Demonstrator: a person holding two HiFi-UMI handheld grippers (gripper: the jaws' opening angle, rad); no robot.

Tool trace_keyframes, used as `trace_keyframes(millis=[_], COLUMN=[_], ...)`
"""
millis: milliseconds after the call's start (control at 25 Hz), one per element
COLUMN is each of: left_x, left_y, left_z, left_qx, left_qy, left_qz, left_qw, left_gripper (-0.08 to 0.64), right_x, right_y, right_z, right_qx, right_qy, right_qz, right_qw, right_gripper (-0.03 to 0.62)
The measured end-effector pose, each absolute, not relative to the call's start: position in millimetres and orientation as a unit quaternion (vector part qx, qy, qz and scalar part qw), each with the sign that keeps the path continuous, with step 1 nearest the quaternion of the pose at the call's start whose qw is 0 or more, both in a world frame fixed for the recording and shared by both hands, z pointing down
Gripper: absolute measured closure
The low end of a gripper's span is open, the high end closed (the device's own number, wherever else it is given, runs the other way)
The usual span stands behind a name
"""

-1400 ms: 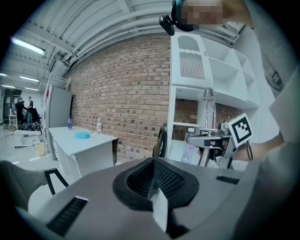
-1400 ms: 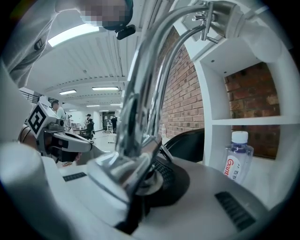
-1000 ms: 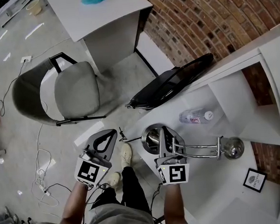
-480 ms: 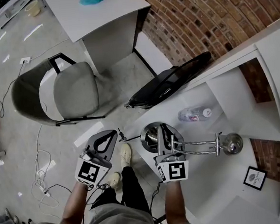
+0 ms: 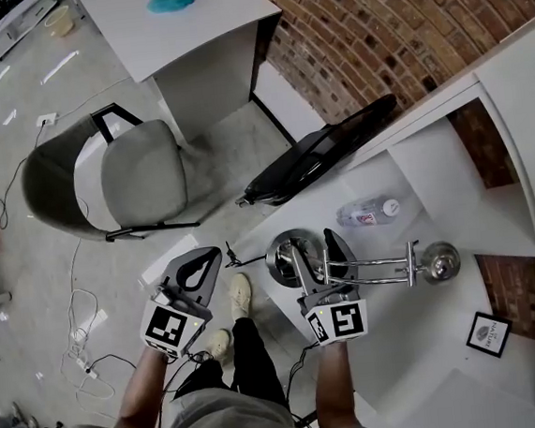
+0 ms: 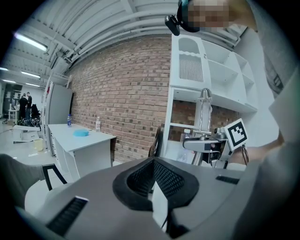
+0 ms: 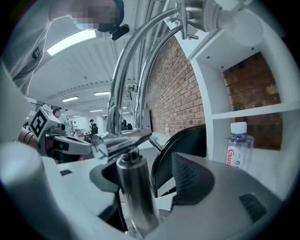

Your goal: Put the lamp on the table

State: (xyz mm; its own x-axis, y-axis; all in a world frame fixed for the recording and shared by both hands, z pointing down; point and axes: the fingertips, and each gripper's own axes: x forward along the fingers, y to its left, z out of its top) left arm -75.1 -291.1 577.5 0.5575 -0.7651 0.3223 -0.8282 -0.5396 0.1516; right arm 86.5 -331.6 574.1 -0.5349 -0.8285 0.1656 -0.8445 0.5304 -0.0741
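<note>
Lamp (image 5: 367, 266), chrome, stands on the white shelf unit (image 5: 403, 355), its stem between the jaws of the right gripper (image 5: 317, 255), which have just been opening. A water bottle (image 5: 369, 212) stands just beyond, on the far side. At left, the left gripper (image 5: 196, 272) hangs closed, empty.

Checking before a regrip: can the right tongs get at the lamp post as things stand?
Probably yes: the right tongs have just been opening, and the lamp post stands right between them, with nothing else in the gap.
</note>
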Motion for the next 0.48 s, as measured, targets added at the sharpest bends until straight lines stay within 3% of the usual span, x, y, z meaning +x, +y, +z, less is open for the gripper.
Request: trace_keyframes(millis=[480], left_x=[-75.3], left_y=[-281.8], left_z=[568.0], left_qx=[0.87], left_qy=[-0.46], left_qz=[0.109], left_qw=[0.139], left_gripper=[0.56], right_x=[90.3], right_y=[-318.8], right_z=[574.7], right_qx=[0.48], right_qy=[-0.871], right_qz=[0.077], right_qw=[0.067], right_gripper=[0.313])
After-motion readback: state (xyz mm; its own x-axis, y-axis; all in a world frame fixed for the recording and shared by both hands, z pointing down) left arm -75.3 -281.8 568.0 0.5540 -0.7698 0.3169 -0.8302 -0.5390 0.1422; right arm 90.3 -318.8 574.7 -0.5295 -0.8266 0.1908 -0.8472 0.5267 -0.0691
